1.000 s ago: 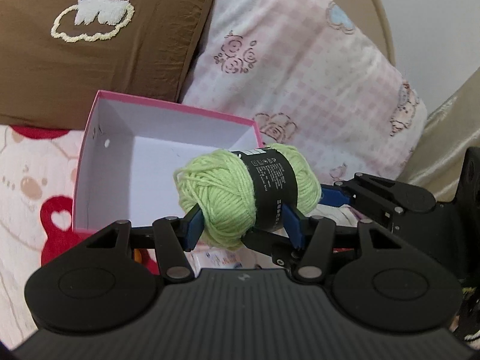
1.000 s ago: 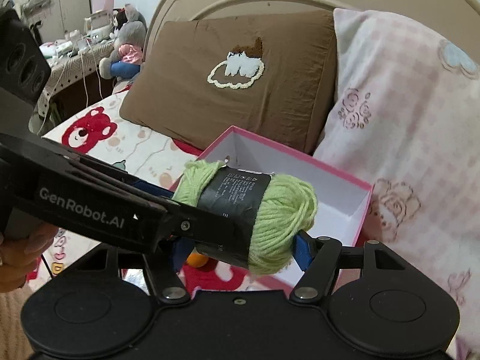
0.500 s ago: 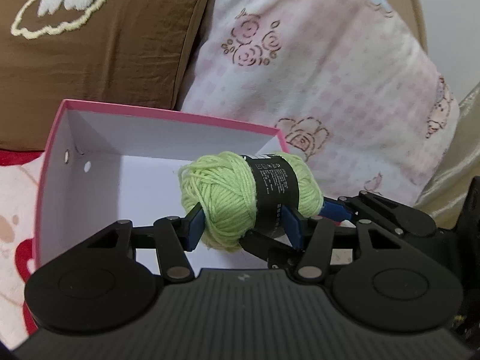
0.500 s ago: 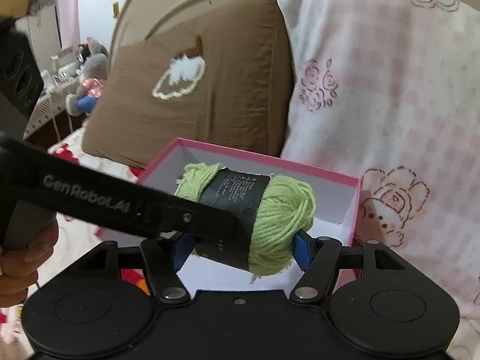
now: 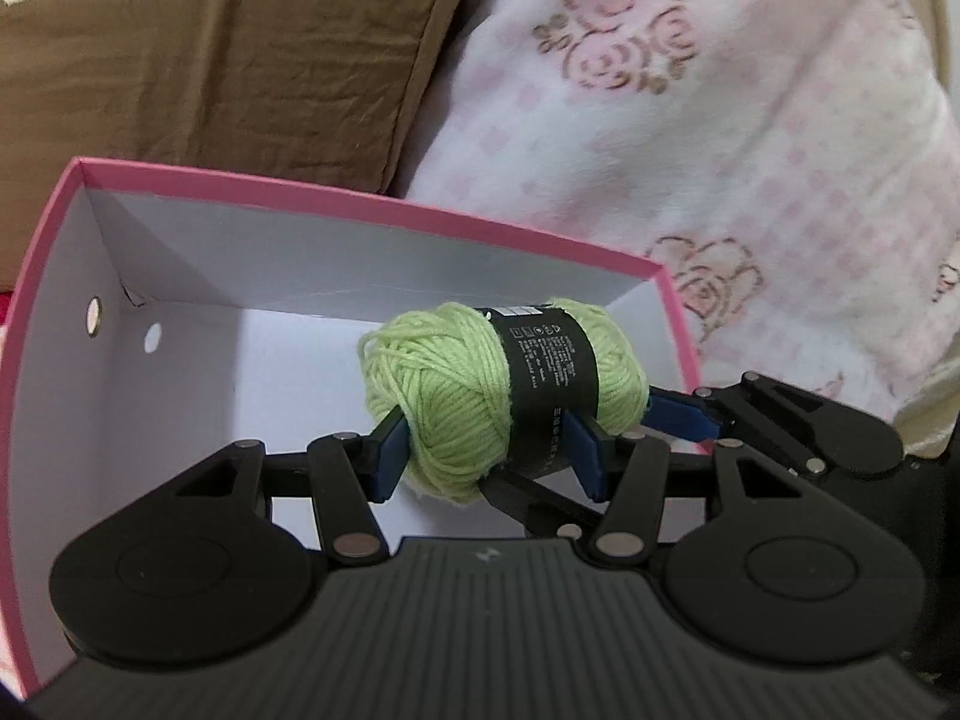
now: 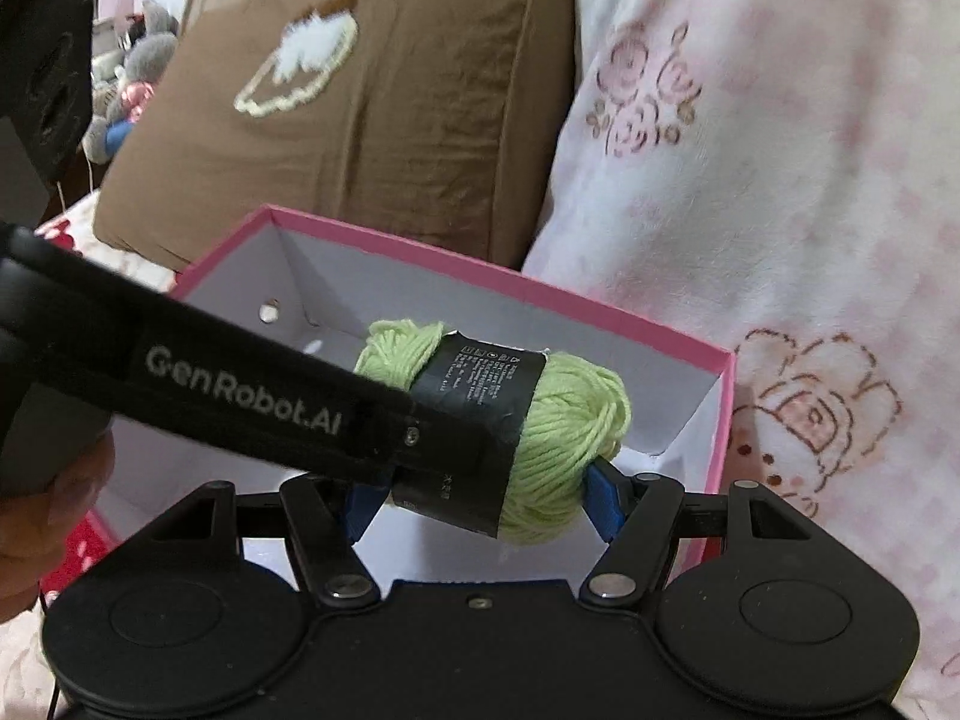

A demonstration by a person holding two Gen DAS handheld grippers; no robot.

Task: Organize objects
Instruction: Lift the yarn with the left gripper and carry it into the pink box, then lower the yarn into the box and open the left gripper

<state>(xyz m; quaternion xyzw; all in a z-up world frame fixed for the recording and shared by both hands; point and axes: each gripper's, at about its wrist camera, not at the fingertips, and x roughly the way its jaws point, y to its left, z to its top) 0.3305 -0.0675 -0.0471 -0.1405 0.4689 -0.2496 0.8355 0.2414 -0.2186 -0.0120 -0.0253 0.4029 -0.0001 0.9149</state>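
Bed with brown pillow (image 5: 228,60) and pink box (image 5: 360,204) behind. Green yarn skein (image 5: 498,396) held above box, clamped by left hand-held gripper (image 5: 486,456) and right hand-held gripper (image 6: 480,498). Judged light, soft, compressible; best gripped beside paper band (image 5: 549,384).

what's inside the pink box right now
The pink box shows only bare white floor and walls, with two small holes in one side wall. The green yarn ball hangs above it, held by both grippers. The near floor is hidden behind the grippers.
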